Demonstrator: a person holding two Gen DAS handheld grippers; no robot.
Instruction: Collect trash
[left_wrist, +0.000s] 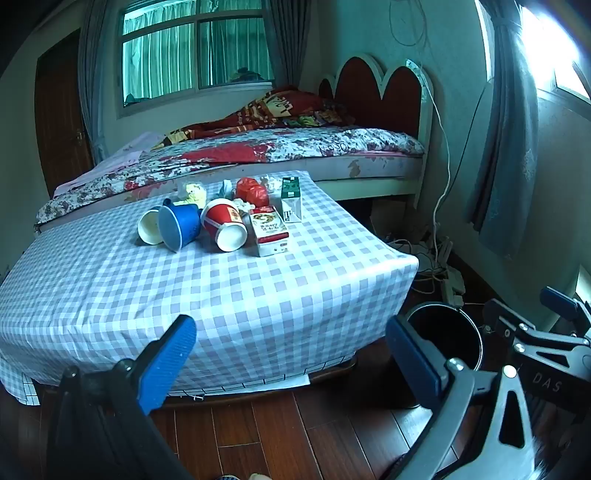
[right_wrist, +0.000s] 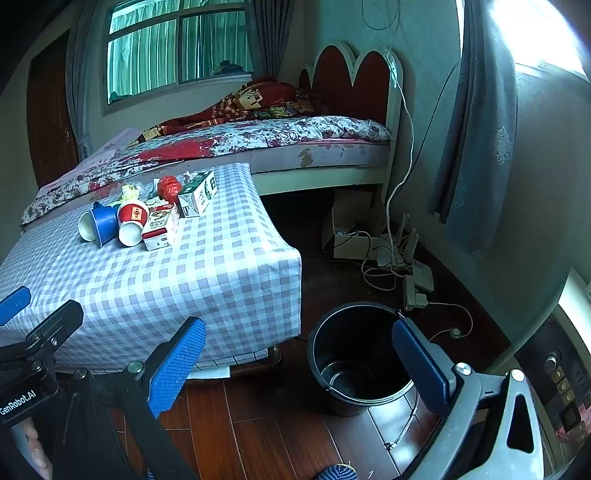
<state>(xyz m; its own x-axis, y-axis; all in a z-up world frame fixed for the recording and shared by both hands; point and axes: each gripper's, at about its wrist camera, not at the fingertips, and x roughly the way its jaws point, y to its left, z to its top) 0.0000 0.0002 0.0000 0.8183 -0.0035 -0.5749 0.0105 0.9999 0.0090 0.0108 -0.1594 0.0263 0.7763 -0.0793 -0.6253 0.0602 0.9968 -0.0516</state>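
Bedroom, checked desk (left_wrist: 221, 295): we list tipped cups (left_wrist: 199, 225) and cartons (left_wrist: 269, 230) at its far side, ahead of both wide-open, empty tools. Left tool (left_wrist: 291, 354) nearer; bin (right_wrist: 354, 354) below right tool (right_wrist: 299, 365).

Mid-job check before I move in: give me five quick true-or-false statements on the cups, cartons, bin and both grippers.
1. The blue cup lies on its side on the checked tablecloth. True.
2. The black bin already holds trash. False: it looks empty.
3. The left gripper grips a carton. False: its jaws are open, nothing between them.
4. The green carton stands upright. True.
5. The right gripper is shut. False: it is open and empty.
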